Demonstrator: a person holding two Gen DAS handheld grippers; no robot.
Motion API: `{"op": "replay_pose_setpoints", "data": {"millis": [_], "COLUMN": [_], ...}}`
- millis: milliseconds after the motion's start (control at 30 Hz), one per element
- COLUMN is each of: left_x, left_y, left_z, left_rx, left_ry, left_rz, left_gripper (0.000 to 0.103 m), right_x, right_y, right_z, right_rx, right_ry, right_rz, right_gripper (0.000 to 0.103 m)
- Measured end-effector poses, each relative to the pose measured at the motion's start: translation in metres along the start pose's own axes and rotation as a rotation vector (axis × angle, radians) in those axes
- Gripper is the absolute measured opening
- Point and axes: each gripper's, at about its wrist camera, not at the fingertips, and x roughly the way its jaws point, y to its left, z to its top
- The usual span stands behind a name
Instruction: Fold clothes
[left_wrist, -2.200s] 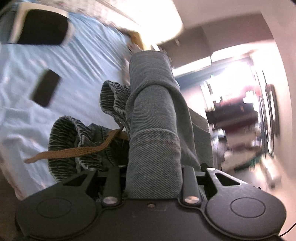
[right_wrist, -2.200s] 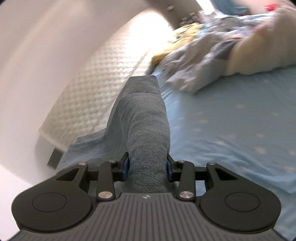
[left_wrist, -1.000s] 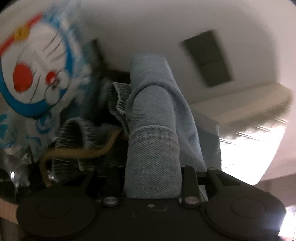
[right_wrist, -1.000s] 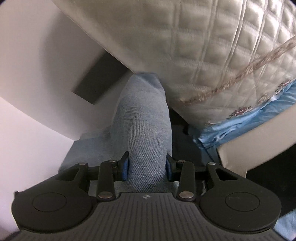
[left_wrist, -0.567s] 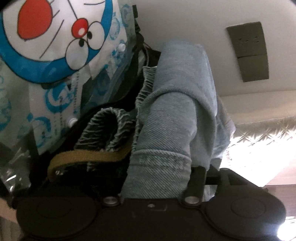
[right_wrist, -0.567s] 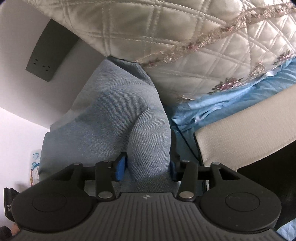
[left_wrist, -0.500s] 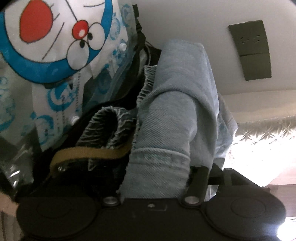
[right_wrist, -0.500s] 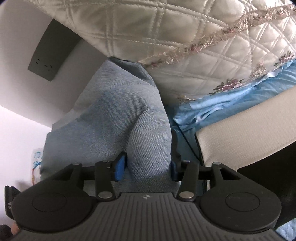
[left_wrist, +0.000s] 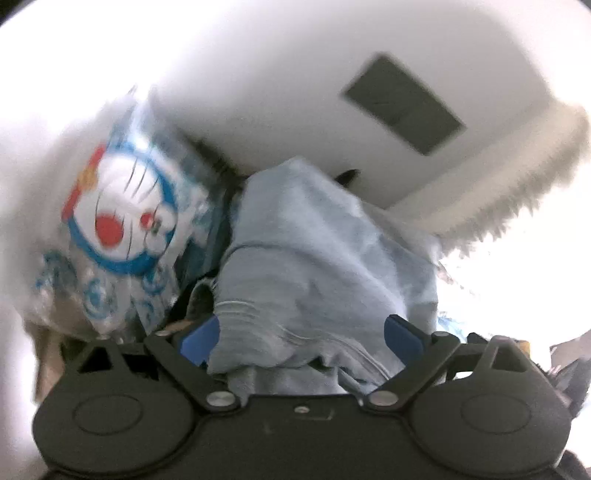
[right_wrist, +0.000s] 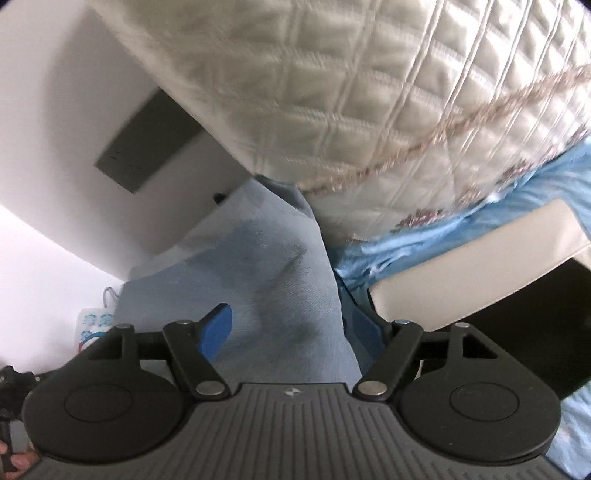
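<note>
- Left wrist view, far left: a clear plastic bag (left_wrist: 122, 229) printed with a blue, white and red cartoon cat face stands against a white wall. It is blurred.
- Just right of the bag sit the folded jeans (left_wrist: 314, 266), pale blue denim, bunched in a heap beside a dark grey wall plate (left_wrist: 402, 103).
- The left gripper (left_wrist: 301, 334) is opening. Its blue pads now stand apart on either side of the denim and no longer squeeze it, where half a second ago they were clamped tight on a thick roll of the cloth. The denim still lies between them.
- Far right of this view: a pale quilted bed edge (left_wrist: 509, 184), washed out by glare.
- Right wrist view, left side: the same wall plate (right_wrist: 147, 144) and white wall, with the jeans (right_wrist: 266, 280) lying below, running away from the camera toward the mattress.
- The right gripper (right_wrist: 286, 328) is also opening. Its left pad has come clear of the cloth; the right pad is close beside the fold, and contact there cannot be told.
- Right: a quilted cream mattress side (right_wrist: 369, 110), a blue sheet (right_wrist: 461, 229) tucked under it, and a beige padded edge (right_wrist: 480, 266).
- Reading: both hands are letting go together, so the folded jeans appear to have been set down beside the bed. This garment looks finished.
</note>
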Motion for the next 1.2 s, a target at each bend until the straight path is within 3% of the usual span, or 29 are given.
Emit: {"op": "replay_pose_setpoints", "data": {"millis": [233,500,867,1200], "left_x": [-0.038,-0.045,-0.074,-0.113], "left_y": [-0.065,-0.132,-0.210,-0.284], "left_z": [-0.031,-0.102,-0.220,-0.305], "left_rx": [0.232,0.504,0.780,0.981], "left_ry": [-0.085,-0.065,-0.054,-0.026], "left_rz": [-0.016,-0.065,-0.221,-0.384], "left_gripper": [0.096,0.096,0.096,0.096], "right_x": [-0.088,-0.194,-0.333,-0.447], "right_y": [0.013,0.001,-0.027,-0.044], "right_z": [-0.040,-0.124,-0.257,-0.344], "right_rx": [-0.053,-0.001,0.138,0.283], "right_ry": [-0.140,-0.289,-0.444,-0.576], "right_rz": [-0.050,-0.174,-0.386,-0.563], "right_gripper": [0.075,0.074,0.074,0.074]}}
